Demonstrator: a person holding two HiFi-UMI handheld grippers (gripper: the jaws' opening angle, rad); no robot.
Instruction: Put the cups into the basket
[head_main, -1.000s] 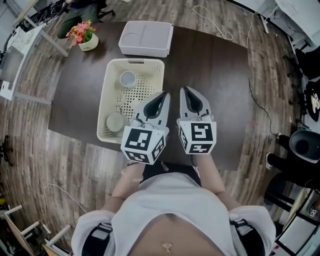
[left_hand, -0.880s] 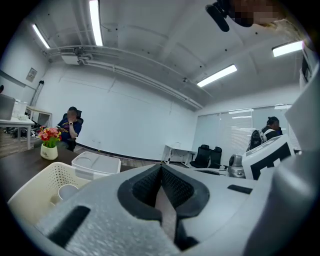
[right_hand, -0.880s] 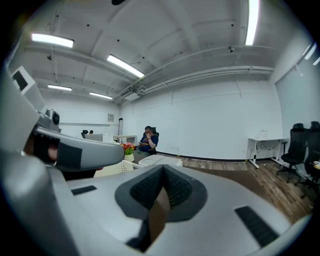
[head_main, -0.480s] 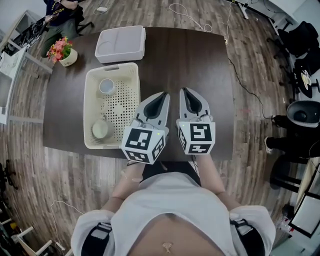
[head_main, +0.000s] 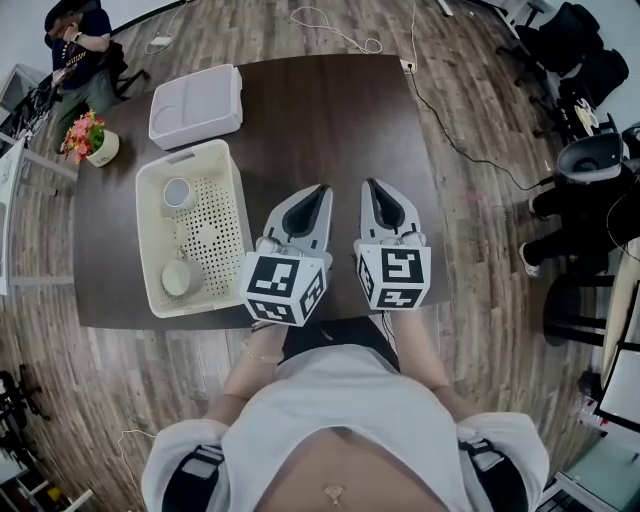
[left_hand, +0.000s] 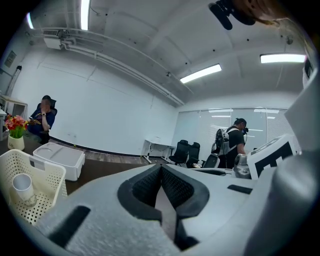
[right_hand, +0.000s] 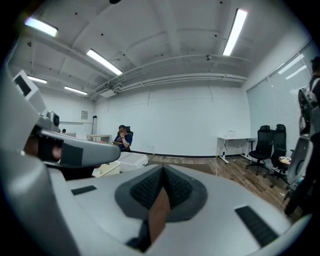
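Left of the left tool stood the basket, cups inside. Left and right tool were pressed together, empty.

Before you, a dark worktop carries a white divided tray and potted flowers; a person sits beyond.
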